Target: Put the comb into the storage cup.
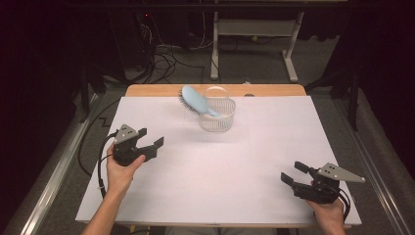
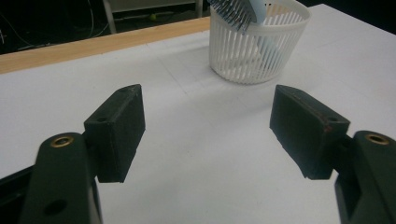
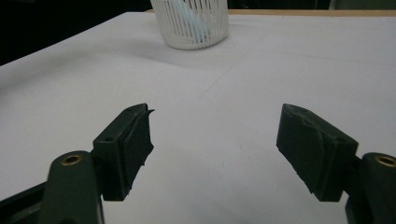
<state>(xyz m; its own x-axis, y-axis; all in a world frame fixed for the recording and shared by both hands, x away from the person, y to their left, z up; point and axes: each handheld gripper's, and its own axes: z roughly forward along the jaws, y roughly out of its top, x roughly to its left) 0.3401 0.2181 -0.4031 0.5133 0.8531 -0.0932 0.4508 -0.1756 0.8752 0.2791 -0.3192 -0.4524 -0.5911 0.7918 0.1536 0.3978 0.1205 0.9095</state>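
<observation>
a table (image 1: 274, 196) covered with a white sheet is seen from above, with a strip of bare wood along its far edge. near the middle of that far edge stands a white slatted basket (image 1: 217, 116). a pale blue hairbrush (image 1: 195, 101) stands in the basket, handle down inside it, with the bristled head leaning out over the left rim; whether the head touches the rim is hard to tell from above. the person's left hand (image 1: 119, 170) rests on the left part of the sheet and holds the left gripper (image 1: 150, 139), whose jaws are parted with nothing between them and point toward the basket, well apart from it. the right hand (image 1: 327, 211) sits at the near right corner and holds the right gripper (image 1: 292, 173), also spread wide and empty, pointing left across the sheet. in the left gripper view, the two black jaws frame bare white sheet, with the basket (image 2: 258, 44) and the brush's dark bristles (image 2: 233, 13) up ahead to the right. in the right gripper view, the jaws stand wide over the sheet, and the basket (image 3: 192, 23) sits far off at the top, the blue handle (image 3: 189, 19) showing through its slats.
</observation>
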